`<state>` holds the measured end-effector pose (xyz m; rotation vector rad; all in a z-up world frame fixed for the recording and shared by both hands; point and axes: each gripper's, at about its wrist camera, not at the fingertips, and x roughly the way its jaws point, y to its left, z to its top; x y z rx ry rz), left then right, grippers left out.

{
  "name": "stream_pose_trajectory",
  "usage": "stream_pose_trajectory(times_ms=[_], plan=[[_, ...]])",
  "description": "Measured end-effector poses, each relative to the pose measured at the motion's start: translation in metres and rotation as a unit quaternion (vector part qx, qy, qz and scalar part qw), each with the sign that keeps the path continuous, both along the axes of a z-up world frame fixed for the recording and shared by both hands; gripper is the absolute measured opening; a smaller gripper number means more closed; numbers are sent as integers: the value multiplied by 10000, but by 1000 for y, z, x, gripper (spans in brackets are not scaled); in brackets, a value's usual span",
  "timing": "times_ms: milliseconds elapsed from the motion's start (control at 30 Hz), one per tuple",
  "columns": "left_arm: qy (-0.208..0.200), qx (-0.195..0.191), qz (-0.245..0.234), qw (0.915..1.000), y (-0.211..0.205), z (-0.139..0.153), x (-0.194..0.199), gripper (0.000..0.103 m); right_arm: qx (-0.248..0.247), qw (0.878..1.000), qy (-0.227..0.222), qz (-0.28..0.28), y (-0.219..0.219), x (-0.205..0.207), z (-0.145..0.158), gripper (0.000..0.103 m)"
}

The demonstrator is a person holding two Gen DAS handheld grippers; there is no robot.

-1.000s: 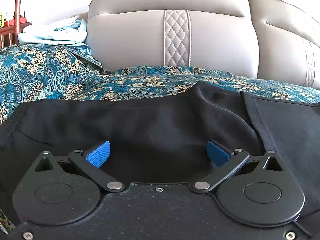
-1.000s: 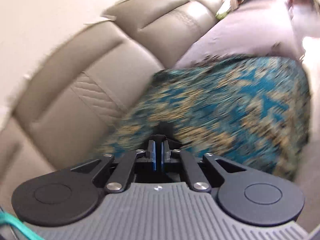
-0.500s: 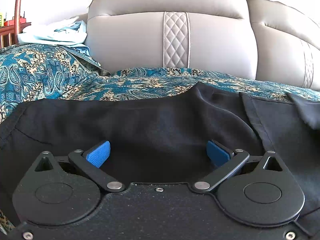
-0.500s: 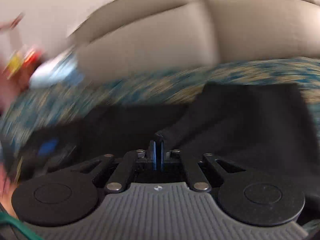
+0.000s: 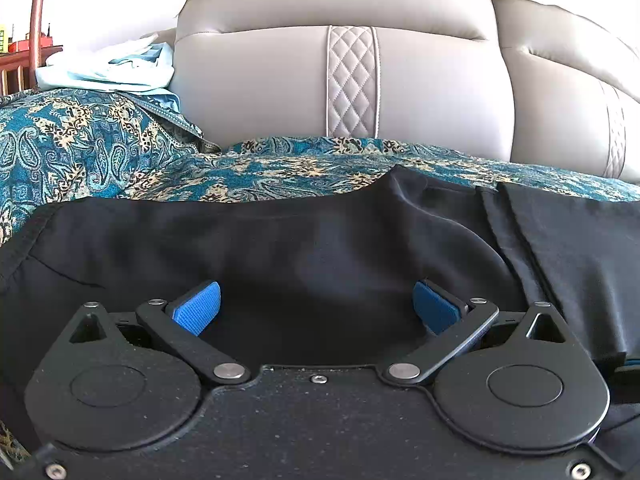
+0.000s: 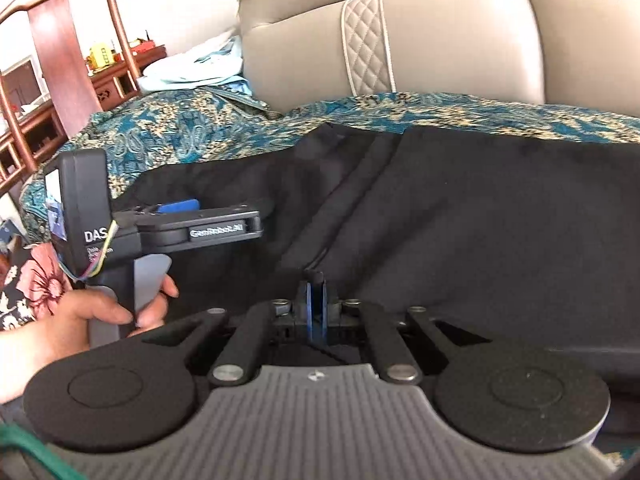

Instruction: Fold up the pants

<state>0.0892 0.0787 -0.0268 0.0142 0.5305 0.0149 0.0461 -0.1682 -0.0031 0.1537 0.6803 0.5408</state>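
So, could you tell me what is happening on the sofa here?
A person is folding black pants spread over a patterned cover on a beige sofa. The right gripper is shut on a pinch of the dark fabric. The left gripper, held in the person's hand, hangs open just above the pants, gripping nothing.

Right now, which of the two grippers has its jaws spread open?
The left gripper: its blue pads stand wide apart over the black pants. The right gripper is pinched shut.
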Motion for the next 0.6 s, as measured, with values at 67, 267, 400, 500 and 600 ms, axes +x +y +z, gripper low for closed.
stream_pose_trajectory(times_ms=[67, 267, 400, 500, 600], plan=[[0, -2, 0, 10000, 0, 0, 0, 103, 87, 9999, 41, 66, 5, -1, -2, 7], [-3, -2, -3, 10000, 0, 0, 0, 103, 41, 9997, 59, 253, 24, -3, -6, 7], [-7, -5, -3, 10000, 0, 0, -1, 103, -14, 9994, 28, 346, 29, -4, -7, 9], [-11, -5, -5, 10000, 0, 0, -1, 103, 35, 9993, 17, 375, 28, -5, -8, 12], [-11, -6, -4, 10000, 0, 0, -2, 103, 70, 9992, -22, 386, 29, -7, -9, 18]])
